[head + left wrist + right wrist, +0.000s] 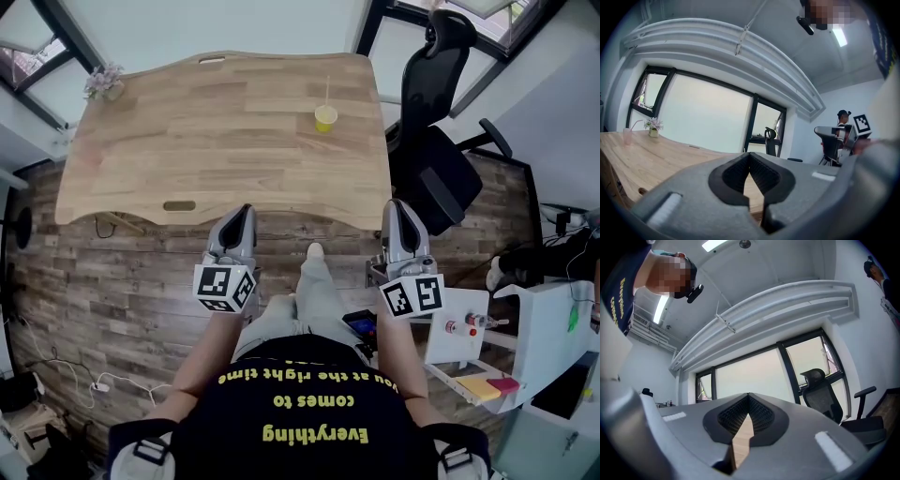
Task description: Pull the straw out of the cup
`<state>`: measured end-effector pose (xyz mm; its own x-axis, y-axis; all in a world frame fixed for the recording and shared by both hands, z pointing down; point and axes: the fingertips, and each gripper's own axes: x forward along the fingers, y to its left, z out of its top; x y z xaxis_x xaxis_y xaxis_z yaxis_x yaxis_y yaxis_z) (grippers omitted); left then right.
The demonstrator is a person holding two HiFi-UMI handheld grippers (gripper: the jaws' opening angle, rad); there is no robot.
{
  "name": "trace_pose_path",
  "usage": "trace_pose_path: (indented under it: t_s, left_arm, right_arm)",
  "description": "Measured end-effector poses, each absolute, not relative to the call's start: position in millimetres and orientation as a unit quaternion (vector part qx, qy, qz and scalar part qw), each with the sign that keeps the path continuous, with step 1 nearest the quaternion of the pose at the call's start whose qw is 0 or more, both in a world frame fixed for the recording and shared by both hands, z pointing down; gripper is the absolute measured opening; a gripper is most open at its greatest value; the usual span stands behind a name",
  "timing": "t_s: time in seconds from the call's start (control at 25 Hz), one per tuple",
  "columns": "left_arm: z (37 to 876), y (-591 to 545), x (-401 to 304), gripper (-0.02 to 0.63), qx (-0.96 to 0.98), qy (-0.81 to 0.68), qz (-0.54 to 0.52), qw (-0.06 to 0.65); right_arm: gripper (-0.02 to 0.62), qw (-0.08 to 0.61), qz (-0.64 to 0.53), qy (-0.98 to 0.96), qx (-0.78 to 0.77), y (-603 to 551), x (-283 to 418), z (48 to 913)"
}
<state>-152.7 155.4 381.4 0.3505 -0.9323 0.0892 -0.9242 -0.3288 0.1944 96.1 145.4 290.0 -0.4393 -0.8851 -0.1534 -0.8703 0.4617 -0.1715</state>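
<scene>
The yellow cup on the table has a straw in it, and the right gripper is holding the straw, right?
No. The right gripper holds nothing: it is shut, empty, at the near edge of the table, far from the straw, as the head view shows. The yellow cup is on the table, straw in it.

Both arms extended forward, side by side, well apart; left gripper (242, 217) pointing ahead, about level; its fingers (765, 176) closed tip to tip, nothing between them; right gripper (397, 212) tipped slightly upward; its fingers (761, 416) likewise closed and empty; left forearm (199, 361) and right forearm (401, 361) bare.
</scene>
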Motion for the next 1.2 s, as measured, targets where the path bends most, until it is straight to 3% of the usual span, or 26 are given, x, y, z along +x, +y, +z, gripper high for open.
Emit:
trace_pose_path:
  t_s: [1.2]
  left_arm:
    - [374,-36,-134,0.000,0.784,-0.611,-0.017,0.107]
  right_arm:
    - [0.006,0.108,-0.057,0.882,-0.455,-76,101,290]
